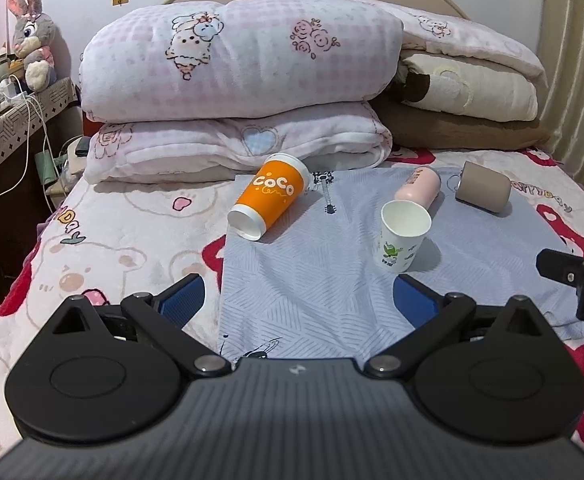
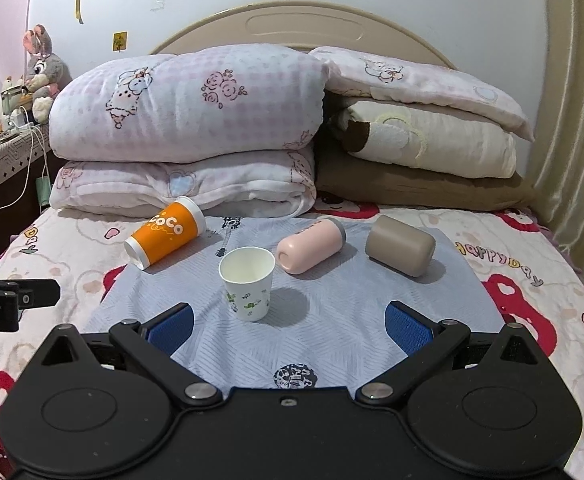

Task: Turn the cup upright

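- Left gripper (image 1: 298, 294) and right gripper (image 2: 289, 322): both spread wide, empty.
- Orange CoCo cup (image 2: 164, 238) on its side at the grey mat's (image 2: 332, 332) far-left corner.
- Risk: soft bedding, cup may roll or tip once righted.

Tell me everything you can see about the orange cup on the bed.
The orange cup looks like a paper takeaway cup, with white "CoCo" lettering and white bands at both ends. It lies on its side, tilted, with one end toward the cameras. It rests partly on the grey-blue cloth, in front of the folded pink quilt. Neither gripper touches it.
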`<state>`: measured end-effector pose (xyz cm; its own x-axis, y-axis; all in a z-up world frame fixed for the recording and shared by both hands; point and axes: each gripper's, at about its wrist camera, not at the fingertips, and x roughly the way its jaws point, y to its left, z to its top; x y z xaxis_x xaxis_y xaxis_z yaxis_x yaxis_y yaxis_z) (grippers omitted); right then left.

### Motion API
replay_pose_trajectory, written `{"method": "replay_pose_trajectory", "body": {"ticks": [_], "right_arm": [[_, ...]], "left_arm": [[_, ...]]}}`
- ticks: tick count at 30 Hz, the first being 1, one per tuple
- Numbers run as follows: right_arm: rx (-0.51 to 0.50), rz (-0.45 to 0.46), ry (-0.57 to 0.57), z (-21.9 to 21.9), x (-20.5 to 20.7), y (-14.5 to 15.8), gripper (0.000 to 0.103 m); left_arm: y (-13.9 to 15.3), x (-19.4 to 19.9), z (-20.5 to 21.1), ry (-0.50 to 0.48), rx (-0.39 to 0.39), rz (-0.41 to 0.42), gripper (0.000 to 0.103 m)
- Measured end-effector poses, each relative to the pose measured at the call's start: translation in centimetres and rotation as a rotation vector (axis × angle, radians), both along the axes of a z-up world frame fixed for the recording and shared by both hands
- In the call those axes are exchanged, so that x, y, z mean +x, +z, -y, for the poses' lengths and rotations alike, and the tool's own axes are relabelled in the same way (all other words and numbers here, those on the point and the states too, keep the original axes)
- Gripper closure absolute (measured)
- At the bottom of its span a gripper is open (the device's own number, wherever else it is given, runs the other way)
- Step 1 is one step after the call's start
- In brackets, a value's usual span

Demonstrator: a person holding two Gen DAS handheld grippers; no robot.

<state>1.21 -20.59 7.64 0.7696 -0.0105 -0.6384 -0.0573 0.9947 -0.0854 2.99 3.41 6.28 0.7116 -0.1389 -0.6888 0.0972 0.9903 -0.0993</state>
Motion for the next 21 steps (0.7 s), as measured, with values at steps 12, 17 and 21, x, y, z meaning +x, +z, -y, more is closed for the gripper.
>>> {"method": "replay_pose_trajectory", "body": {"ticks": [12, 17, 21], "right_arm": [[-0.008, 0.015, -0.003, -0.08, -0.45, -0.01, 0.0], [-0.033, 0.029, 0.003, -0.5, -0.63, 0.12, 0.0], [-0.04, 0.03, 0.009, -0.77, -0.72, 0.15, 0.0]], "left_arm": [[-0.14, -0.02, 0.07, 0.007, 0.004, 0.001, 0.001], [-0.13, -0.09, -0.02, -0.008, -0.023, -0.002, 0.001], [-0.15, -0.16, 0.02, -0.013, -0.031, 0.0, 0.001]]}}
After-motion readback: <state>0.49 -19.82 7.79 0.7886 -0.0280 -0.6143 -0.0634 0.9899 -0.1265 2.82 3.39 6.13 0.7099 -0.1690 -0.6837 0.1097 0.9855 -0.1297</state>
